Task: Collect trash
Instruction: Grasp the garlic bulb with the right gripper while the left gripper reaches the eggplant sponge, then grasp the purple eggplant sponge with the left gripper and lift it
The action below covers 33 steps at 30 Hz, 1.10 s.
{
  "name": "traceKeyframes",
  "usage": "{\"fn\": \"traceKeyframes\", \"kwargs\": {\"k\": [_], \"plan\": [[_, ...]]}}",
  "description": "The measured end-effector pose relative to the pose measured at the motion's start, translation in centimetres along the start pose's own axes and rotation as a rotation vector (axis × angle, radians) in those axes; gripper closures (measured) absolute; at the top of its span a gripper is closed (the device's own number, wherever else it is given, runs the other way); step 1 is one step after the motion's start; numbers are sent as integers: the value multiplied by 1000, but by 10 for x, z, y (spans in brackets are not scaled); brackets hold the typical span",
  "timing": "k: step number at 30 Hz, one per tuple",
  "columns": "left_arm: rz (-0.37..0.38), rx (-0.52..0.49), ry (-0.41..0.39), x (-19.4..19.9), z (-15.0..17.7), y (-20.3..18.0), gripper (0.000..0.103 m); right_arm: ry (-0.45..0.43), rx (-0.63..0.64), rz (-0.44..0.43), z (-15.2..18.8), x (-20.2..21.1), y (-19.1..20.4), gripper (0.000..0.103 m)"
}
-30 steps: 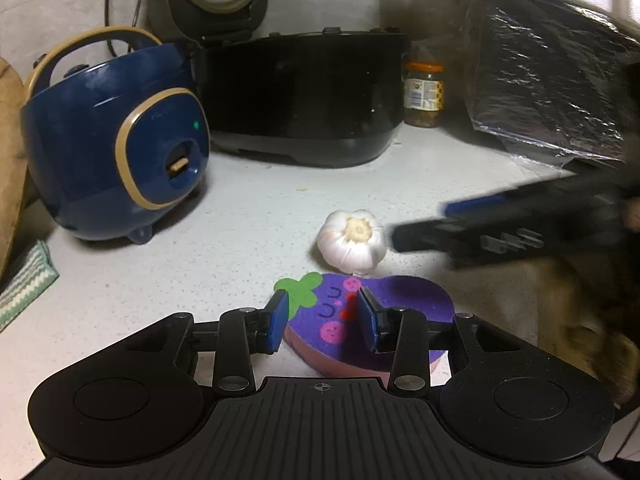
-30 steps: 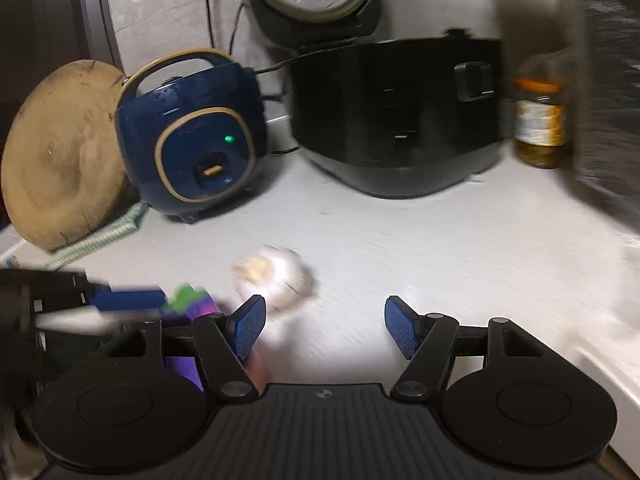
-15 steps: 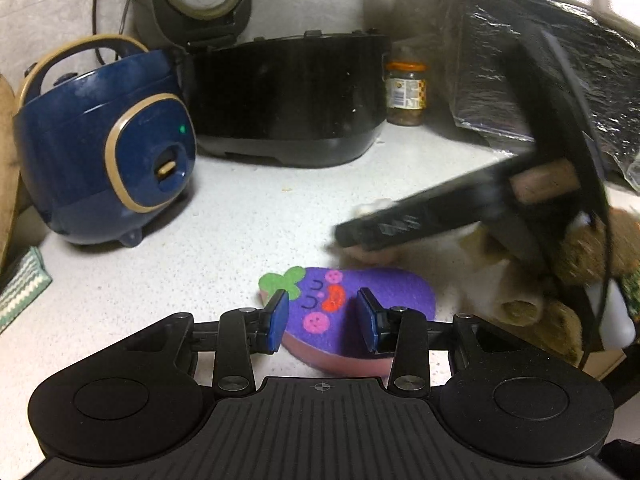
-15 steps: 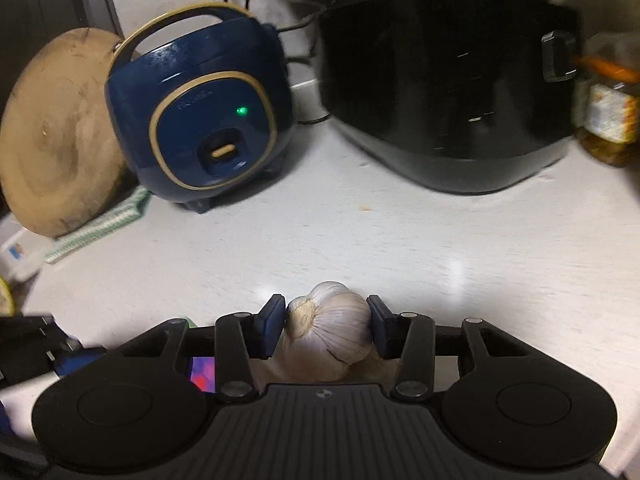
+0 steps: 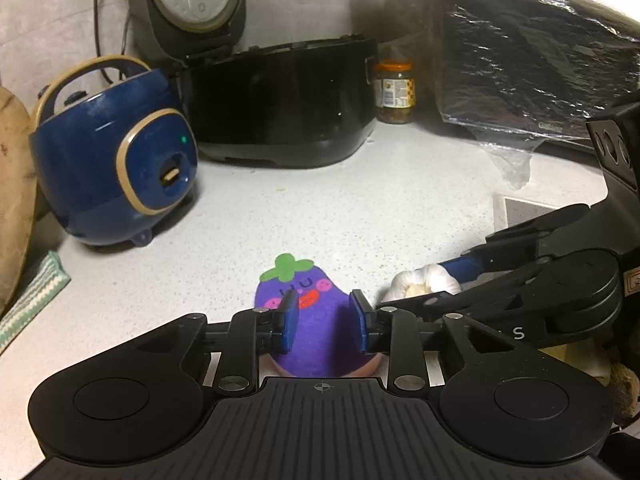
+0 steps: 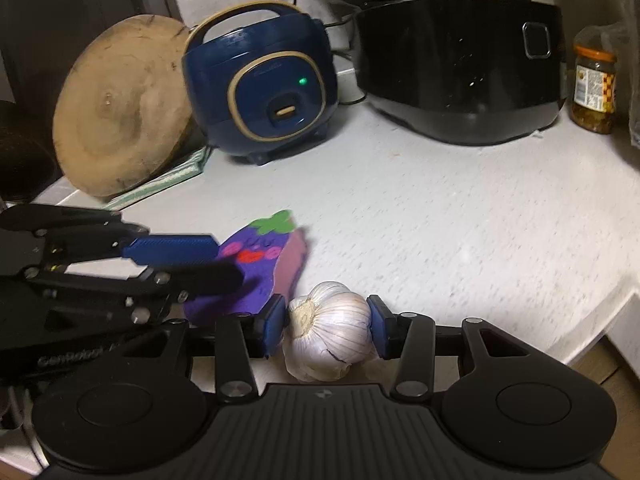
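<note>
Both grippers worked at the near edge of the counter (image 6: 460, 216), in front of the blue cooker (image 5: 116, 160). The left gripper (image 5: 324, 322) was closing on the sponge (image 5: 316, 336), an eggplant-shaped purple pad; its pads pressed the sponge's sides, and the sponge stood tilted up off the counter, nearer the camera than the cooker. The right gripper (image 6: 328, 326) was clamped on the garlic (image 6: 330, 334), one pad against each side of the bulb, just right of the sponge.

Progress, as judged: the two loose items were both gripped, so pickup appeared done or nearly so. No bin or bag for trash showed in either view, so carrying off and dropping remained.

Clearances: the two grippers stood close side by side, the right one's finger nearly touching the sponge, and would likely need to part before swinging. Behind the cooker's front line the counter was crowded: the black cooker (image 6: 460, 68) to its right, a jar (image 6: 594, 88) beyond that, a wooden board (image 6: 120, 108) to its left. Open counter lay between the cooker and the sponge. The counter's edge dropped away at lower right.
</note>
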<state>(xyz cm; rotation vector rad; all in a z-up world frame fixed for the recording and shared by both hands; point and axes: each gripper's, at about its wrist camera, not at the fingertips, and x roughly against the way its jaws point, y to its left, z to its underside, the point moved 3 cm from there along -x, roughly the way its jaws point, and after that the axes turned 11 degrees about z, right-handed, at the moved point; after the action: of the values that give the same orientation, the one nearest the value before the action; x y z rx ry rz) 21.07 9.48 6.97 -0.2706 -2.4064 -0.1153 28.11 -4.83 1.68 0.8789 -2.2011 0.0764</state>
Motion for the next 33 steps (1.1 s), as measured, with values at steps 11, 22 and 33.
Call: {"fn": "traceKeyframes", "kwargs": {"k": [11, 22, 33], "plan": [[9, -38, 5, -3, 1, -15, 69, -149, 8, 309, 3, 6, -36, 59], [-102, -138, 41, -1, 16, -7, 67, -127, -9, 292, 17, 7, -41, 30], [32, -73, 76, -12, 10, -7, 64, -128, 97, 274, 27, 1, -20, 2]]}}
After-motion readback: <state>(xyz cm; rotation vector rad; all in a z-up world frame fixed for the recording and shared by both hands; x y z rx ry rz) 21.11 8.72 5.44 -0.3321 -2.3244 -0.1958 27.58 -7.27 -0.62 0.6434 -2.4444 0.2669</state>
